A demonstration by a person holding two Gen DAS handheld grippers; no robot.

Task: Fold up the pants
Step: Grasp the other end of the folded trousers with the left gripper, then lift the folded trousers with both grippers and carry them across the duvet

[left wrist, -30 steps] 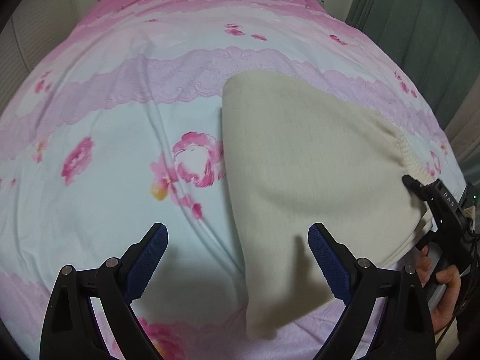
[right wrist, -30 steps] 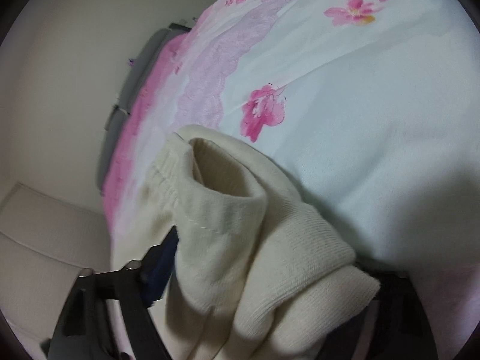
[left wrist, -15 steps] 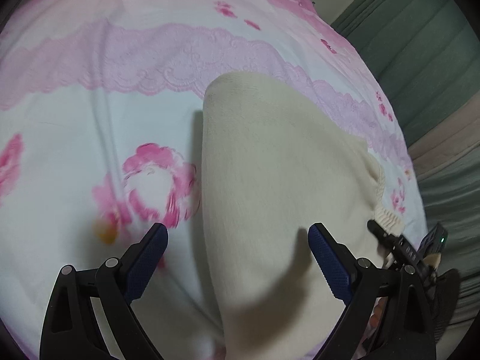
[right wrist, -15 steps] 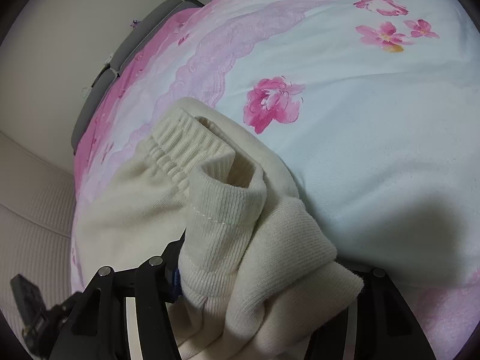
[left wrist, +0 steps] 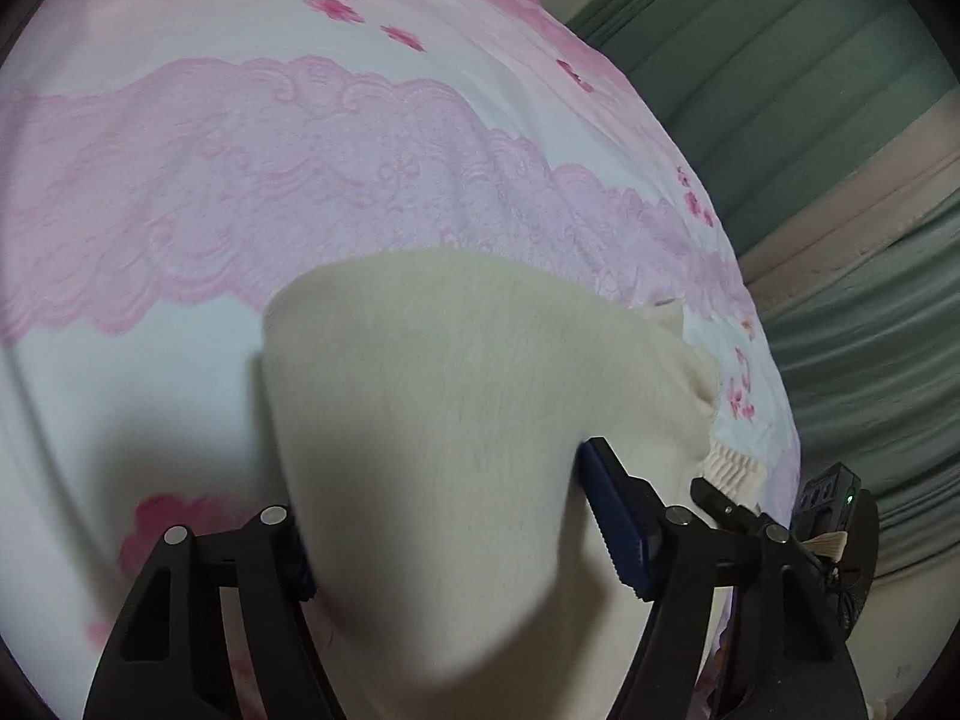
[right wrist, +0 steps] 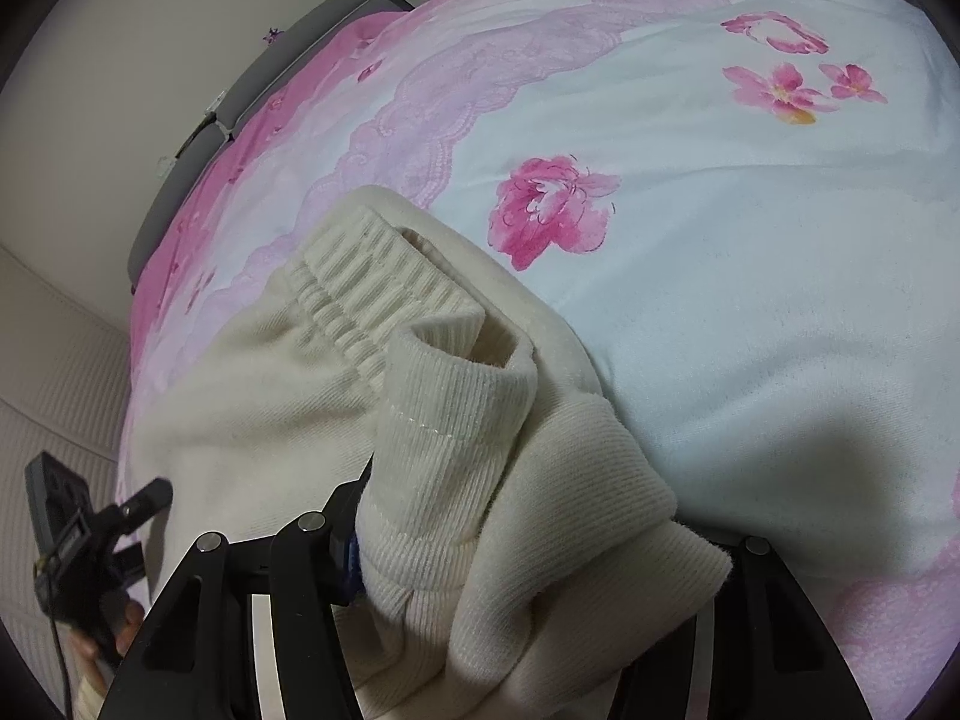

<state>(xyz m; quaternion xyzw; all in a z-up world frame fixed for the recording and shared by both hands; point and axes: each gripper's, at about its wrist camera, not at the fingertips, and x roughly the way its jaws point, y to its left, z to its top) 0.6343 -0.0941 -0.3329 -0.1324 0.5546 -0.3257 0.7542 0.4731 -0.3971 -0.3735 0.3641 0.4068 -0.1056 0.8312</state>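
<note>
Cream knit pants [left wrist: 480, 360] lie on a pink flowered bedsheet [left wrist: 240, 180]. My left gripper [left wrist: 450, 531] has come down on their near fold. Its jaws are closing, and the cloth bulges up between the blue pads [left wrist: 612, 522], touching both. My right gripper [right wrist: 534, 558] is shut on a bunched leg with a ribbed cuff [right wrist: 456, 396], held over the elastic waistband [right wrist: 372, 282]. The right finger is hidden under cloth. The right gripper's tip [left wrist: 720, 495] shows beside the waistband [left wrist: 729, 468] in the left wrist view. In the right wrist view, a hand [right wrist: 90, 648] holds the left gripper.
The bedsheet [right wrist: 750, 300] stretches wide beyond the pants. A grey headboard [right wrist: 198, 138] and a pale wall stand at the far end. Green curtains [left wrist: 840, 180] hang past the bed's right edge.
My left gripper has swung right and dropped onto the pants, and its jaws have narrowed around a raised fold. My right gripper tightened on the bunched leg and rolled slightly.
</note>
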